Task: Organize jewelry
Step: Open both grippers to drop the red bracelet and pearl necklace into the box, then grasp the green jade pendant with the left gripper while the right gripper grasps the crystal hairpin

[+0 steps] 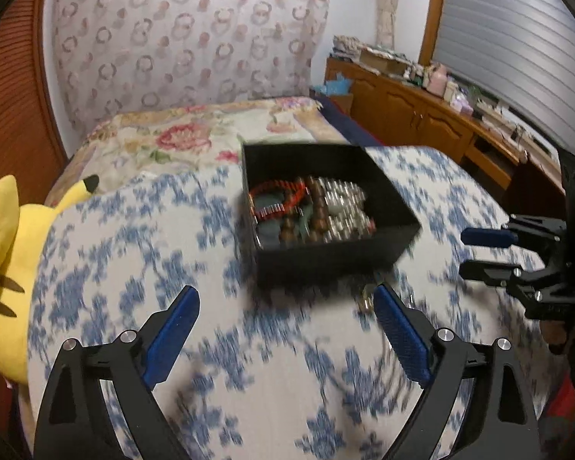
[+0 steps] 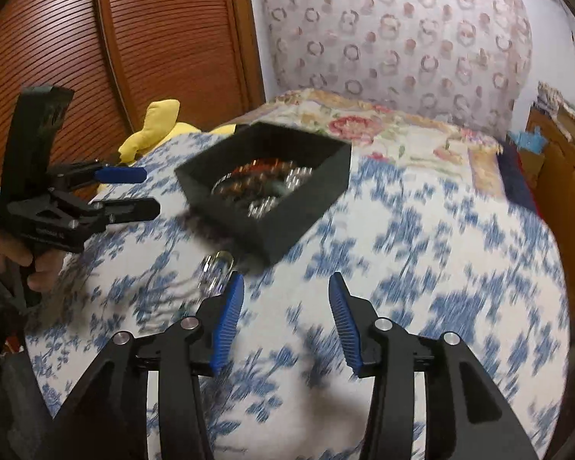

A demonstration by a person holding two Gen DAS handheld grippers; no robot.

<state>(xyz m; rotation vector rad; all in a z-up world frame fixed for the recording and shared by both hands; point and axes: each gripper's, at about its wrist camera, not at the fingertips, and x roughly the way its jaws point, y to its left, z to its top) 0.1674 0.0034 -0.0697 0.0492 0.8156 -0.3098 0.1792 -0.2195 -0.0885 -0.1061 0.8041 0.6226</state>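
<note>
On blue-flowered bedspread [image 1: 142, 268], black box [image 1: 337, 257] already loaded with beaded bracelets [image 1: 310, 207]; 1 shiny silver piece [image 2: 214, 272] loose on cloth just beside box's near corner. Left gripper [image 1: 285, 318] wide apart and empty, right gripper [image 2: 285, 306] also apart and empty, both hovering. Best to straddle the loose piece low, pinch mid-strand, then lift clear over the box wall; heavy blur, exact type unclear.

A yellow plush toy [image 1: 7, 253] lies on the bed [image 1: 142, 253] at its edge. Wooden cabinets [image 1: 414, 111] line the far wall, beside a louvered door [image 2: 153, 38].
</note>
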